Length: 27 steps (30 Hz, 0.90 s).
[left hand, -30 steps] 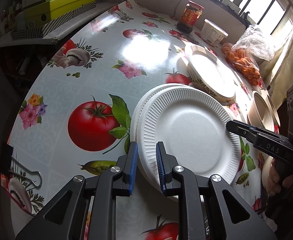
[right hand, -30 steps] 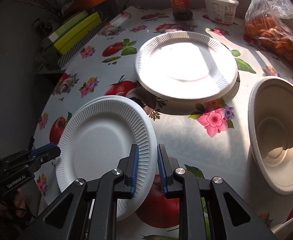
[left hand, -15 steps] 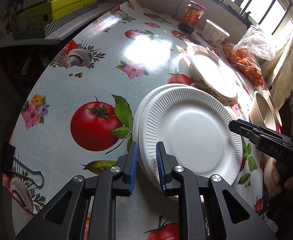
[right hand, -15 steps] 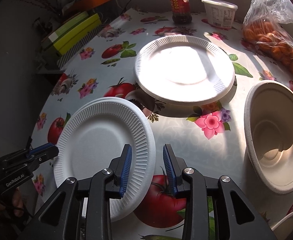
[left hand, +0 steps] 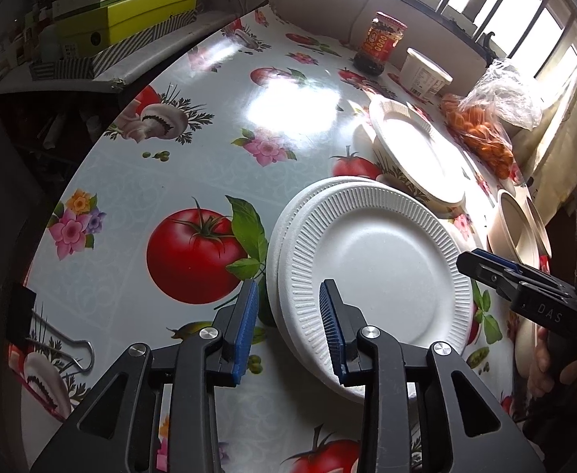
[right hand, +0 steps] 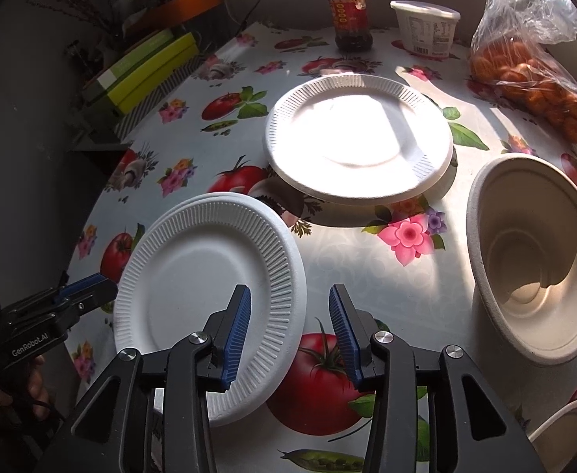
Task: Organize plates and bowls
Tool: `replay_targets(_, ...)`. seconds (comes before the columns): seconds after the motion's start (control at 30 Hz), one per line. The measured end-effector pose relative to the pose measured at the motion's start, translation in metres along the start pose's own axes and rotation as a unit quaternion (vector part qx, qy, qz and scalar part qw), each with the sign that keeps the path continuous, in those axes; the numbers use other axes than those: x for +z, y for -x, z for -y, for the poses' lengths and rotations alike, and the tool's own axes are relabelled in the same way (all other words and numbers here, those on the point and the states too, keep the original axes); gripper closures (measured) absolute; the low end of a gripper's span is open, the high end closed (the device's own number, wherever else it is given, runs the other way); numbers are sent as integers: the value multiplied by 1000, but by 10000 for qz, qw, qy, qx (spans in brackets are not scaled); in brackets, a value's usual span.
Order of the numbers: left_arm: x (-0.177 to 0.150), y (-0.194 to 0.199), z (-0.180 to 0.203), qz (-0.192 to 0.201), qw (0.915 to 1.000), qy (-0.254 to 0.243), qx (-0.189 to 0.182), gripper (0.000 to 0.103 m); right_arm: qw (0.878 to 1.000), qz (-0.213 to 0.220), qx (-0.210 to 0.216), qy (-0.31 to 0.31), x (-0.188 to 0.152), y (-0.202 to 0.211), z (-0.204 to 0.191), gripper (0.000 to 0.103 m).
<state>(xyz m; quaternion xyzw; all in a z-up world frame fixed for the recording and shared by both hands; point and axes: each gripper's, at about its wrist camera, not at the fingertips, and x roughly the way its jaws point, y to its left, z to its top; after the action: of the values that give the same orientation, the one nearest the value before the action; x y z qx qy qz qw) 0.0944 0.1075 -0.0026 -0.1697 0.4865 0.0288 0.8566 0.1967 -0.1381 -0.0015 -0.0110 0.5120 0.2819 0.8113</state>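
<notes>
A stack of two white foam plates (left hand: 375,272) lies flat on the tablecloth, also in the right wrist view (right hand: 209,287). My left gripper (left hand: 288,331) is open, its jaws straddling the stack's near left rim without gripping. My right gripper (right hand: 290,331) is open and empty, straddling the stack's right rim. Another white plate (right hand: 357,144) rests further back on something hidden beneath it; it also shows in the left wrist view (left hand: 414,153). A beige bowl (right hand: 536,260) lies on the right, seen too in the left wrist view (left hand: 518,232).
A sauce jar (right hand: 349,13), a white tub (right hand: 424,27) and a bag of orange fruit (right hand: 524,67) stand at the back. Another bowl rim (right hand: 564,421) shows at the lower right. A binder clip (left hand: 48,339) lies at the table's left edge. Boxes (left hand: 130,15) sit beyond it.
Both grippers have opened: the right one first, letting go of the top plate's rim, then the left. The top plate now rests on the stack.
</notes>
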Motion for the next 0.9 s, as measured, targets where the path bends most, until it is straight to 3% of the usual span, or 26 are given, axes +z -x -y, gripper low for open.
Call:
replay_targets(0.4,-5,12,-7,66,10000,17,-29,69,9993,-238,-165,218,-37,24,-13,62)
replay_targets(0.57,-6,9,-11,36,10000,83,-26,69,9966,-427,-336,625,-52,27,-26,62)
replay_targets(0.9,-6,6,-13,13,10000,83,-51,69,9914,-663,-527,996,-61,19,-37,62)
